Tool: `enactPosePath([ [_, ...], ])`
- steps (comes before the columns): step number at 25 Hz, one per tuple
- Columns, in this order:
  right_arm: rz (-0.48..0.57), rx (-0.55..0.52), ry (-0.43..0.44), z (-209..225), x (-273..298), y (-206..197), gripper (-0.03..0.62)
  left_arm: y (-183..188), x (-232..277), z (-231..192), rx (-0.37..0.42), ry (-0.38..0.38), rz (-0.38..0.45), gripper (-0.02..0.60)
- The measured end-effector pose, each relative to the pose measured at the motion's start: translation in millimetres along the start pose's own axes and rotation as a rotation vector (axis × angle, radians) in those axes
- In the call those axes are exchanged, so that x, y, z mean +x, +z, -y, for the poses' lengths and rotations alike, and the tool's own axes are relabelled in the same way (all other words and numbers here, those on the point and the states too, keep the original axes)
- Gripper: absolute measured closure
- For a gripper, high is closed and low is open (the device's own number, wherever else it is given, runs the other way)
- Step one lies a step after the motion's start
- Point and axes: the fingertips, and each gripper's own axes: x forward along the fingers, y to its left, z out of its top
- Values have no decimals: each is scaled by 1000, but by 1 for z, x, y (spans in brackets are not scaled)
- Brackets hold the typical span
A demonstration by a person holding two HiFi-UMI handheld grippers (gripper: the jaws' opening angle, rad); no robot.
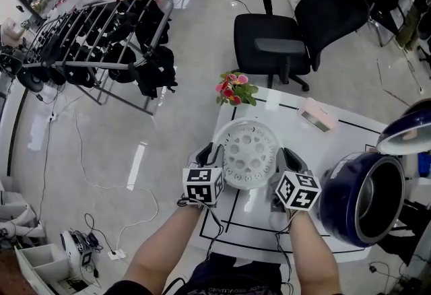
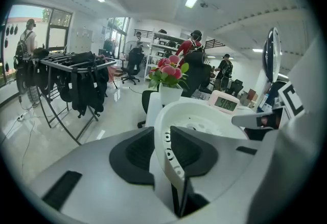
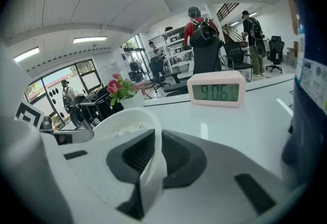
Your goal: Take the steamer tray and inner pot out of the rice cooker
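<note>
A busy open office with a pale floor: a drying rack (image 1: pixel 101 38) hung with black gear stands to the left, a black office chair (image 1: pixel 276 38) beyond, and in front of the person a white table (image 1: pixel 323 152) marked with black lines. At its right end sits the dark blue rice cooker (image 1: pixel 340 209), lid (image 1: pixel 407 128) up, the metal inner pot (image 1: pixel 377 196) seated inside it. The white perforated steamer tray (image 1: pixel 250 152) is out, held low over the table's middle; I can't tell whether it touches. The left gripper (image 1: pixel 214 155) is clamped on the tray's left rim and the right gripper (image 1: pixel 286 159) pinches the opposite rim, each pad pair biting only a thin wall. That's the worry, I'd say: if one side lets go first, the tray could tip or skid toward the pink clock (image 1: pixel 316 114) or the small flower pot (image 1: pixel 236 88) just beyond.
</note>
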Motion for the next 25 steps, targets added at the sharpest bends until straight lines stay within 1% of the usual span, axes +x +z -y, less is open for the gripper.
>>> enactPosePath([
  [7, 14, 21, 7, 0, 1, -1, 551, -4, 2, 1, 18, -26, 1, 463],
  [12, 7, -60, -17, -1, 1, 1, 545, -1, 0, -1, 21, -29, 4, 434],
  [16, 29, -105, -36, 0, -9, 8, 528, 10, -13, -2, 54, -21, 34, 425],
  [18, 42, -124, -24, -3, -14, 13, 517, 17, -22, -1, 74, -21, 53, 414],
  [22, 91, -133, 26, -18, -34, 31, 466, 33, -39, 19, 99, -66, 93, 390],
  [25, 138, -145, 62, -32, -59, 45, 431, 46, -56, 45, 125, -129, 121, 361],
])
